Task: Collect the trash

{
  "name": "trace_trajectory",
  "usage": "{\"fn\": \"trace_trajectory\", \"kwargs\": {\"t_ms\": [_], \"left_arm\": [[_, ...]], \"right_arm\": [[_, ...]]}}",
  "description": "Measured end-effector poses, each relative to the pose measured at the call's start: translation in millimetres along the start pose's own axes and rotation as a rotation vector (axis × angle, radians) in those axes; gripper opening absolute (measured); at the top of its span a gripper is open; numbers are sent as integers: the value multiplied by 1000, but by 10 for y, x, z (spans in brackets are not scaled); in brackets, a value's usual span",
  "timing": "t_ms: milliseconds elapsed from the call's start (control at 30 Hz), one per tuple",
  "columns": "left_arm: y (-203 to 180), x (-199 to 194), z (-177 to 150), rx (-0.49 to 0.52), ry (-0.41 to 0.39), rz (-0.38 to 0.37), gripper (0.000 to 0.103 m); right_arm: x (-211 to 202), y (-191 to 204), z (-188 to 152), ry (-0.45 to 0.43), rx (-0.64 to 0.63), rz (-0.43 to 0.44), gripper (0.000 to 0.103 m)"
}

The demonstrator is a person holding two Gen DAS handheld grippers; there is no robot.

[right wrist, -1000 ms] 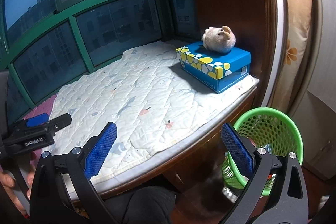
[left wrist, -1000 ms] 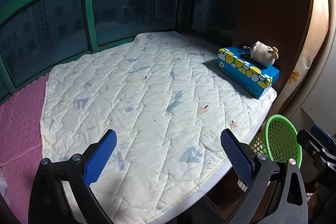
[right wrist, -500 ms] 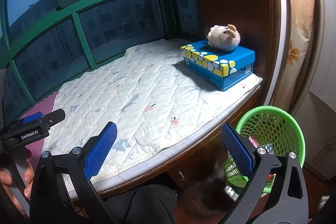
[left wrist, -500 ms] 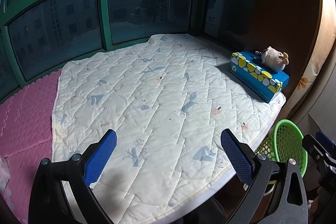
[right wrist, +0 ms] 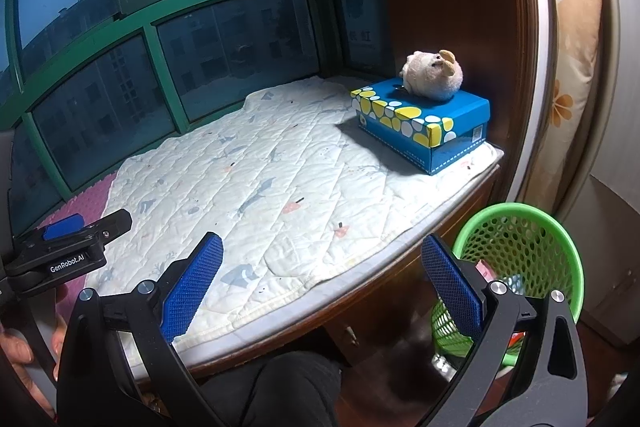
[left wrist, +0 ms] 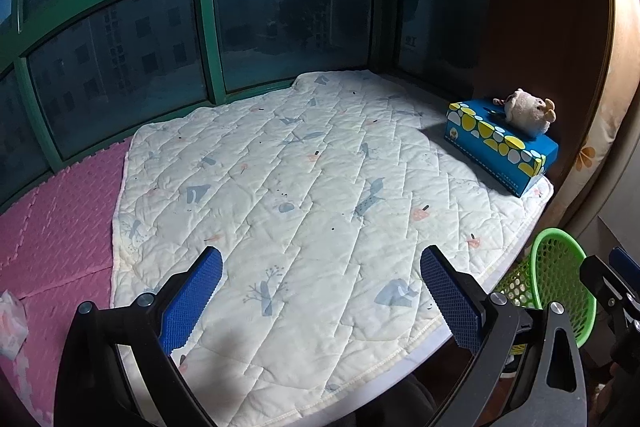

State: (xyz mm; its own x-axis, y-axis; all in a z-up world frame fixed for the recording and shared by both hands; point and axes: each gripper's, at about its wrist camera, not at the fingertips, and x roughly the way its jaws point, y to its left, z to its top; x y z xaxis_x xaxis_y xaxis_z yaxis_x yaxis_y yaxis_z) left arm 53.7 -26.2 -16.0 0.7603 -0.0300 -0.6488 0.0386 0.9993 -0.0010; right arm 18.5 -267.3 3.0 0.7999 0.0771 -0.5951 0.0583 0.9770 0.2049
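Observation:
A green mesh trash basket (right wrist: 520, 259) stands on the floor by the window seat's right end; it also shows in the left wrist view (left wrist: 560, 283). It holds some scraps. A crumpled white tissue (left wrist: 10, 323) lies on the pink mat at the far left. My left gripper (left wrist: 320, 295) is open and empty above the white quilt (left wrist: 312, 187). My right gripper (right wrist: 320, 279) is open and empty over the seat's front edge, next to the basket.
A blue tissue box (right wrist: 424, 123) with a plush toy (right wrist: 432, 75) on it sits at the quilt's right end. A pink foam mat (left wrist: 56, 219) lies left of the quilt. Green-framed windows (left wrist: 208, 39) ring the seat. A wooden panel (right wrist: 460, 7) stands at right.
The left gripper has swung left and pulled back, so the pink mat and the tissue come into view. The right gripper has shifted slightly. Both stay open.

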Motion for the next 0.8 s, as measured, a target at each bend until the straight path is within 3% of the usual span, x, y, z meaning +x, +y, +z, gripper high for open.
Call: {"fn": "trace_trajectory", "kwargs": {"t_ms": [800], "left_arm": [[-14,-88,11,-3,-24,6,96]], "right_arm": [[-25,45,-13,-10,-2,5,98]]}}
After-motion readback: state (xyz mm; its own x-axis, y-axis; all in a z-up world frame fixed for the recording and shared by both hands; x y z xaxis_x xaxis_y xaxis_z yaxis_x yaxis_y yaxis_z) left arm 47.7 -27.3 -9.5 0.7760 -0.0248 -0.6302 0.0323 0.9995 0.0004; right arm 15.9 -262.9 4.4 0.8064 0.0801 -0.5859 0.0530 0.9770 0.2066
